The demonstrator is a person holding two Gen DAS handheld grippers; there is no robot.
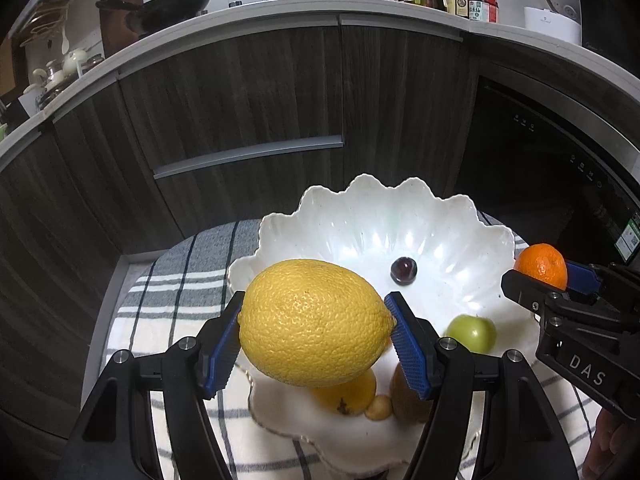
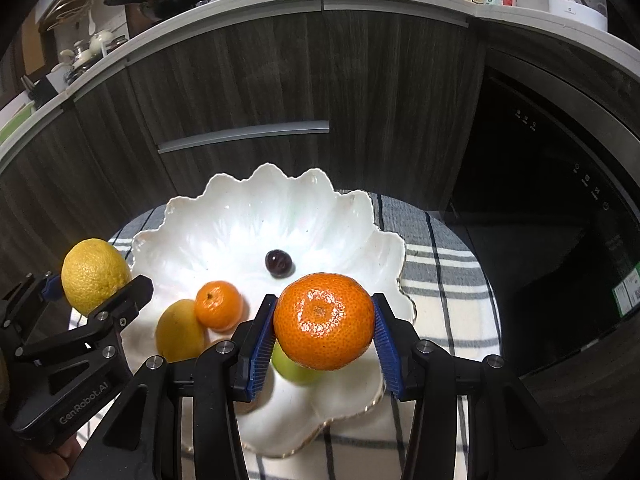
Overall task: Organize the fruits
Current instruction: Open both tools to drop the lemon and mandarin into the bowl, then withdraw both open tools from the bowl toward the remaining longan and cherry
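Through the left wrist camera I am watching the left gripper (image 1: pixel 316 322) clamping a big lemon (image 1: pixel 316 320) between its blue pads. The lemon's long axis is running crosswise from pad to pad, and it is hanging above the near left part of the white scalloped bowl (image 1: pixel 360 208) — so the drop spot is lying straight below and slightly ahead. In the bowl I am counting one dark plum (image 1: pixel 403 270), one green apple (image 1: pixel 471 332), and, partly hidden under the lemon, one yellow fruit (image 1: pixel 348 398), one small tan piece (image 1: pixel 378 407) and one brown kiwi (image 1: pixel 404 396). At the right edge the right gripper (image 1: pixel 548 276) is carrying a mandarin (image 1: pixel 541 266).

Through the right wrist camera I am seeing that gripper (image 2: pixel 325 324) squeezing the mandarin (image 2: pixel 325 322), stem end facing the lens, over the bowl's near right side (image 2: pixel 280 200). Here a second mandarin (image 2: pixel 218 305) is resting in the bowl, touching the yellow fruit (image 2: pixel 178 334), with the plum (image 2: pixel 278 263) well apart behind them and the apple (image 2: pixel 292 368) only peeking out below. The lemon (image 2: pixel 94 274) is hovering by the left rim — I am judging both hands about equally near the bowl. The checked cloth (image 2: pixel 440 264) is lying underneath.
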